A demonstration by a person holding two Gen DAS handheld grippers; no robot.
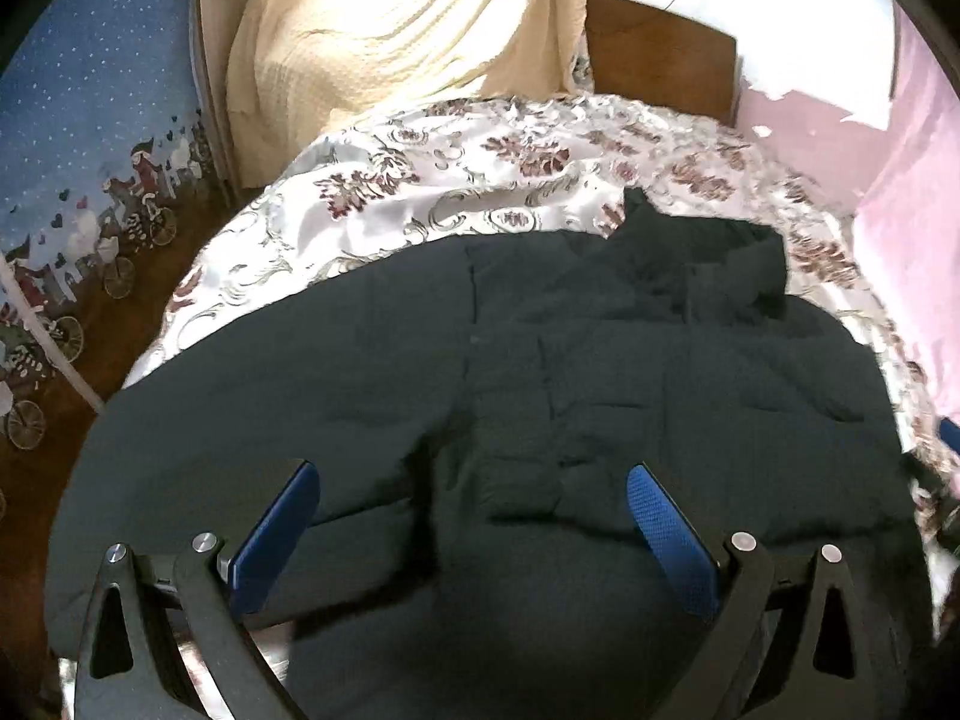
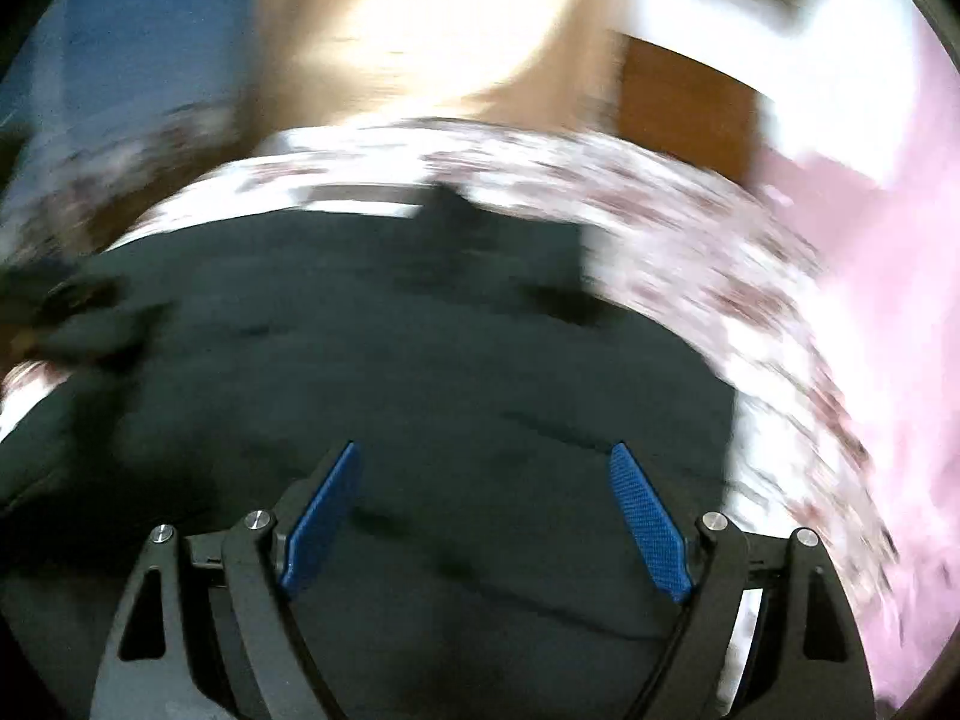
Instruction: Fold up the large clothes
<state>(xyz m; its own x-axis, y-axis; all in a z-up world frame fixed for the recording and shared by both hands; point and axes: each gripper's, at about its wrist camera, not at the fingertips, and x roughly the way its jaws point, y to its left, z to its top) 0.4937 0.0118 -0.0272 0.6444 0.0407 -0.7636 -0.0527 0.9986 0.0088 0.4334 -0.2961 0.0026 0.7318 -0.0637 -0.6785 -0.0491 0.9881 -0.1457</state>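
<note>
- We have the dark jacket [image 1: 480,396] spread over the floral bedspread [image 1: 480,162], because a broad, soft surface gives room to fold a large garment.
- Our left gripper [image 1: 471,516] hangs above the jacket's near part with its jaws spread wide and nothing between the blue pads [image 1: 669,531]; we judge it is ready to take an edge.
- Our right gripper [image 2: 486,510] is likewise wide and empty over the dark cloth; that view is blurred, so finer detail escapes us.
- The jacket's collar end [image 1: 702,258] lies bunched on the far side.
</note>
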